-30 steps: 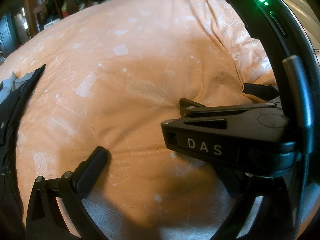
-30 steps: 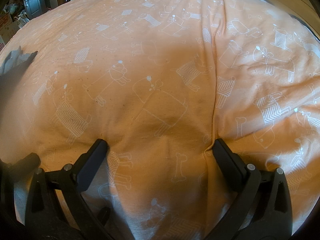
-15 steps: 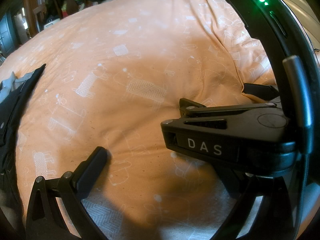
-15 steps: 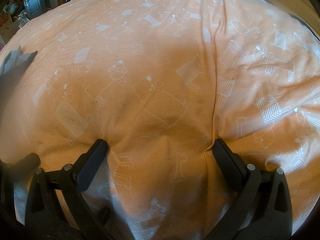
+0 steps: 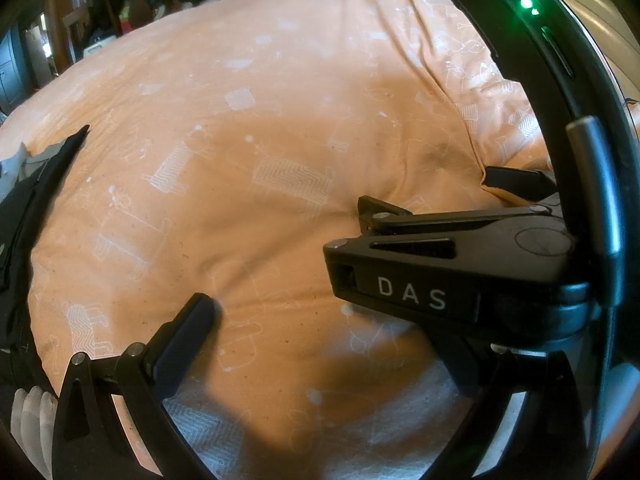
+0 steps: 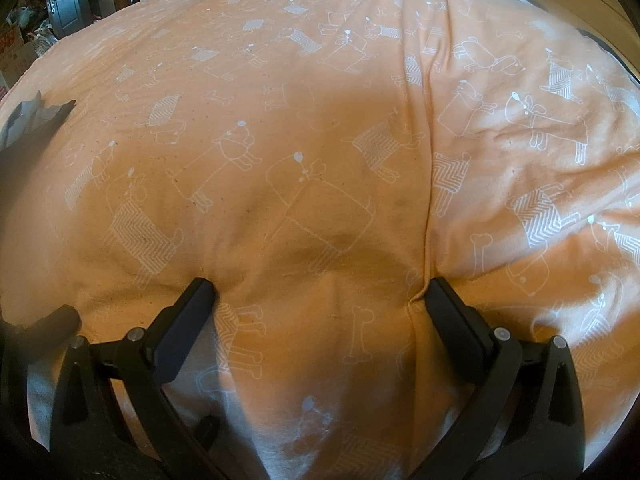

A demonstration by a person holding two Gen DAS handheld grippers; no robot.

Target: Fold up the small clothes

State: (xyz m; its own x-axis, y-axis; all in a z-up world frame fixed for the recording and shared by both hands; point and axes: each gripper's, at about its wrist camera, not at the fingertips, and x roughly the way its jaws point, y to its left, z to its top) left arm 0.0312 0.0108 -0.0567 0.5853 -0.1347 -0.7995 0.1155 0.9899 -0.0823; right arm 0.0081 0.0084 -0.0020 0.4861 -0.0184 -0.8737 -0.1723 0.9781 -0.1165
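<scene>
Since the earlier pictures nothing has moved: our right gripper (image 6: 320,300) rests spread on the orange blanket (image 6: 280,140); the left gripper (image 5: 316,312) we cannot tell, dark clothes (image 5: 24,208) beside.

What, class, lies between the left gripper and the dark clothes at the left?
Nothing visible. Only bare orange duvet separates the open left gripper from the dark clothes. The right gripper sits on the opposite side, out of that path.
</scene>
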